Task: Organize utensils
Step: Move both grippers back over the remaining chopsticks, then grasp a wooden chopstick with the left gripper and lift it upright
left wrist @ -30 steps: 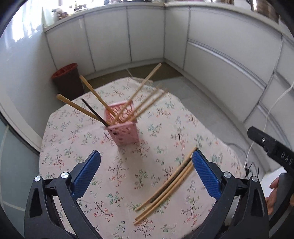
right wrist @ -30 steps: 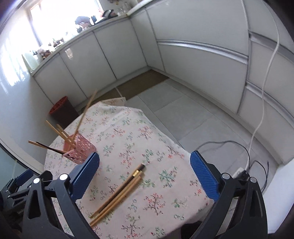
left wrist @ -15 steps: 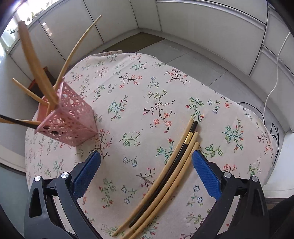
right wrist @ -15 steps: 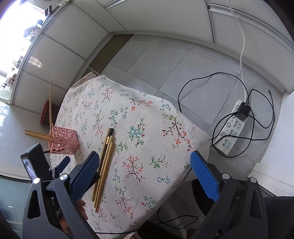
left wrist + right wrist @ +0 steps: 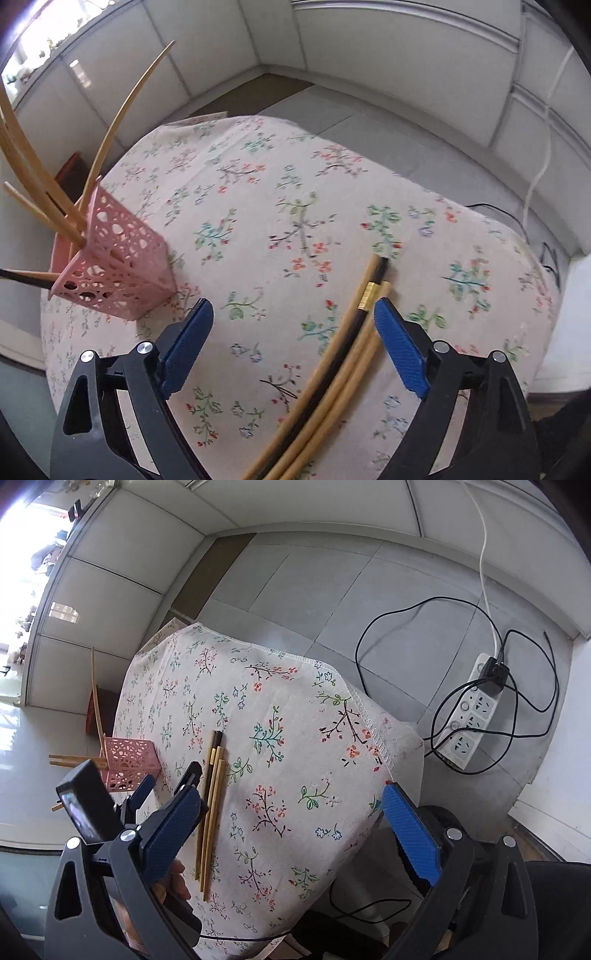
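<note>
Low in the left wrist view, the left tongs [image 5: 293, 325] hang released over the tabletop [image 5: 258, 206], their right pad just beside a bundle of about 4 chopsticks [image 5: 343, 354] lying loose on the floral cloth. These look light, stiff and slick, apt to roll; taking 1 near its middle would likely steady it. Farther off, at the left edge of the frame, the pink holder [image 5: 122, 273] stands with several sticks fanned out of it. In the right wrist view the right tongs [image 5: 291, 812] also gape, holding nothing, raised well above the table's lower right corner. Beyond, a power strip [image 5: 469, 720] lies on the floor.
</note>
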A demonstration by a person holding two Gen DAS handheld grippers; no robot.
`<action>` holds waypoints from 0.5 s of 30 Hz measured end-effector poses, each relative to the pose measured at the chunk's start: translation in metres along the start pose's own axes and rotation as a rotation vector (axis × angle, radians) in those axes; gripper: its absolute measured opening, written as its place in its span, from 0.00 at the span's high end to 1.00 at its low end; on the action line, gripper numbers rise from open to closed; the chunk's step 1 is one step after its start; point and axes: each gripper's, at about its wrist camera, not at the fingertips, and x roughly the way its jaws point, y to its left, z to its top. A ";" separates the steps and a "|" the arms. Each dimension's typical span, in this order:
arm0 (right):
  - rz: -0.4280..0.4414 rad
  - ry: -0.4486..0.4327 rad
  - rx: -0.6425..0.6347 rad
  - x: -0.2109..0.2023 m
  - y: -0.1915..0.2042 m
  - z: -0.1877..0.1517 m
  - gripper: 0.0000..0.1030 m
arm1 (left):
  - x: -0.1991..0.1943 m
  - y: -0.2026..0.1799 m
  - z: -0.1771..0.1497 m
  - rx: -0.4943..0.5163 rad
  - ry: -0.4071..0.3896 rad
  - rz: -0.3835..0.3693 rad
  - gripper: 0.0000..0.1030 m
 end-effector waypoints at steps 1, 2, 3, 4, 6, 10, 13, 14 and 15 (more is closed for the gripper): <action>-0.001 -0.005 0.011 -0.001 -0.002 0.001 0.07 | -0.004 -0.004 -0.002 0.027 -0.002 -0.050 0.21; -0.005 -0.017 0.020 -0.003 -0.003 0.002 0.07 | -0.008 -0.009 -0.004 0.051 0.006 -0.104 0.25; -0.010 -0.032 0.025 -0.005 -0.004 0.003 0.07 | -0.010 -0.013 -0.007 0.065 0.020 -0.174 0.27; -0.013 -0.044 0.027 -0.007 -0.004 0.003 0.07 | -0.009 -0.015 -0.009 0.067 0.036 -0.230 0.32; -0.014 -0.061 0.027 -0.010 -0.005 0.004 0.07 | -0.006 -0.021 -0.013 0.076 0.062 -0.302 0.34; -0.015 -0.037 0.024 -0.005 -0.004 0.003 0.07 | 0.014 -0.021 -0.018 0.063 0.103 -0.327 0.35; -0.013 -0.027 0.025 -0.003 -0.005 0.003 0.07 | 0.010 -0.016 -0.019 0.027 0.101 -0.392 0.35; -0.013 -0.026 0.025 -0.003 -0.005 0.003 0.07 | 0.009 -0.011 -0.017 0.000 0.102 -0.442 0.38; -0.012 -0.024 0.024 -0.003 -0.004 0.003 0.07 | 0.006 -0.007 -0.016 -0.023 0.093 -0.472 0.38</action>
